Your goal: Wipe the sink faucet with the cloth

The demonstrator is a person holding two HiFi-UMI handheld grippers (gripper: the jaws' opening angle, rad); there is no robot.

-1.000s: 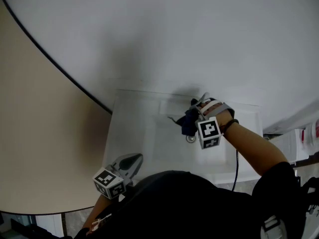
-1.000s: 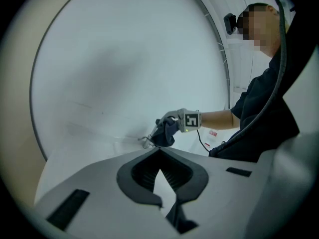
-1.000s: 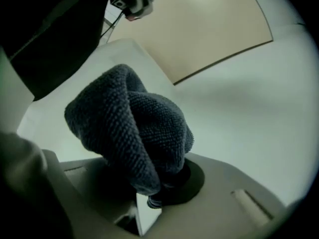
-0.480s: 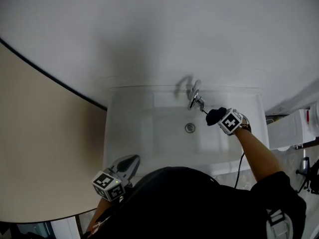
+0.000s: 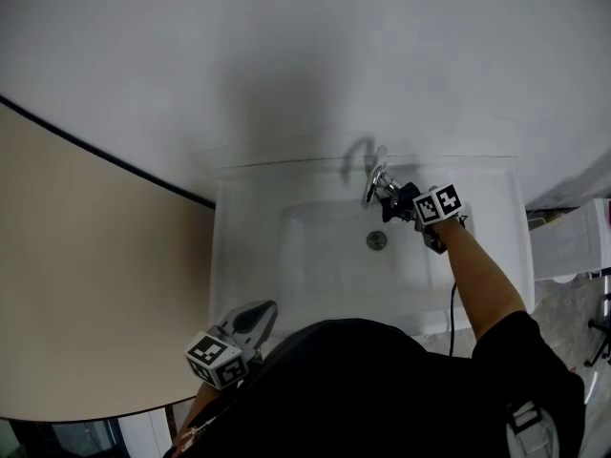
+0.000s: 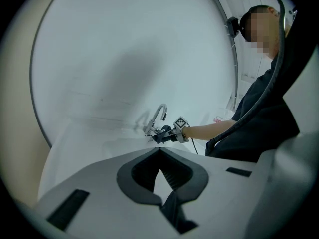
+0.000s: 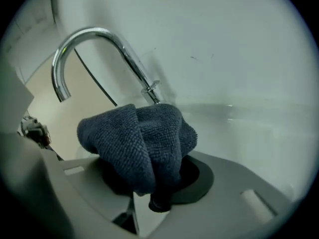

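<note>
**A:** Head view first: where is the cloth (image 5: 399, 203) sitting?

**B:** It is bunching in the right gripper (image 5: 403, 200), just beside the faucet (image 5: 375, 181) at the back of the sink (image 5: 250, 256). Whether it is touching the metal, I cannot tell.

**A:** And the left gripper (image 5: 256, 315)?

**B:** It is hanging low by the sink's front edge, well apart from the faucet.

**A:** What is its own view showing?

**B:** Its jaws are lying together, nothing between them; faucet and cloth are showing far off.

**A:** And the right gripper view?

**B:** The jaws have just been opening, yet they are pinching the dark blue cloth, which is bulging up below the faucet's curved spout.
</note>
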